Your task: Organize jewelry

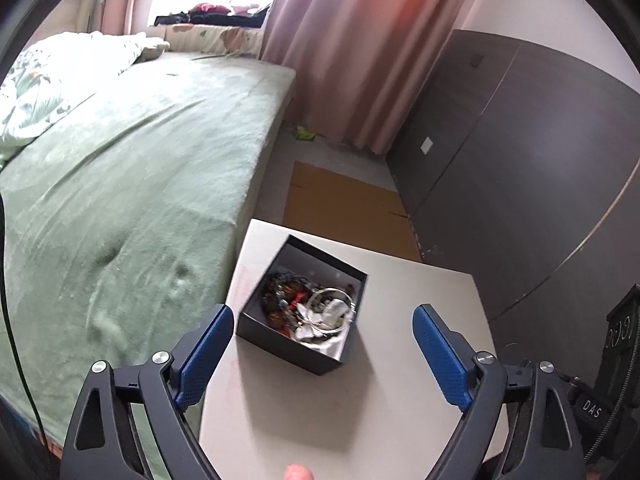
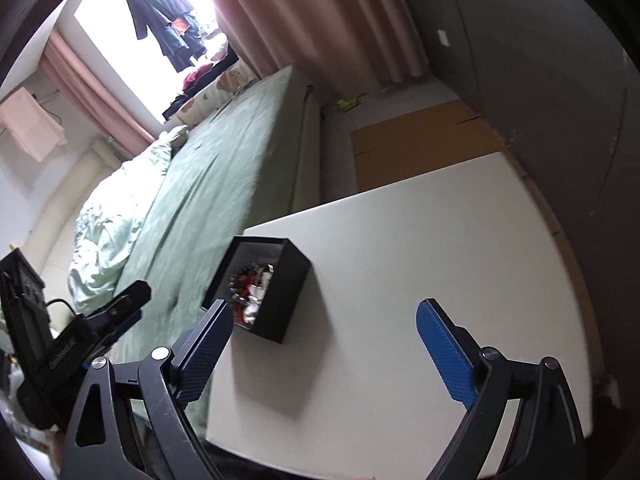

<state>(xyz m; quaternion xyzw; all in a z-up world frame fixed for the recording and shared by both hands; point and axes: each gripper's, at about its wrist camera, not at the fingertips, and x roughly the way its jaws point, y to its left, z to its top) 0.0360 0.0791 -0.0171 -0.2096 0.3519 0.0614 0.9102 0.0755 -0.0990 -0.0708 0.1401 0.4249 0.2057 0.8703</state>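
A: What are the grippers doing?

B: The left gripper is hanging spread wide, gripping nothing. The right gripper is likewise gaping and empty.

A: And the jewelry?

B: It's lying tangled in the black box on the white table, which is sitting just ahead, between the left fingers, and beside the right gripper's left finger.

The jewelry in the black box is a blurred tangle, single pieces hard to tell apart; from the right wrist the box's near wall hides most of it; the table runs off the bottom edge.
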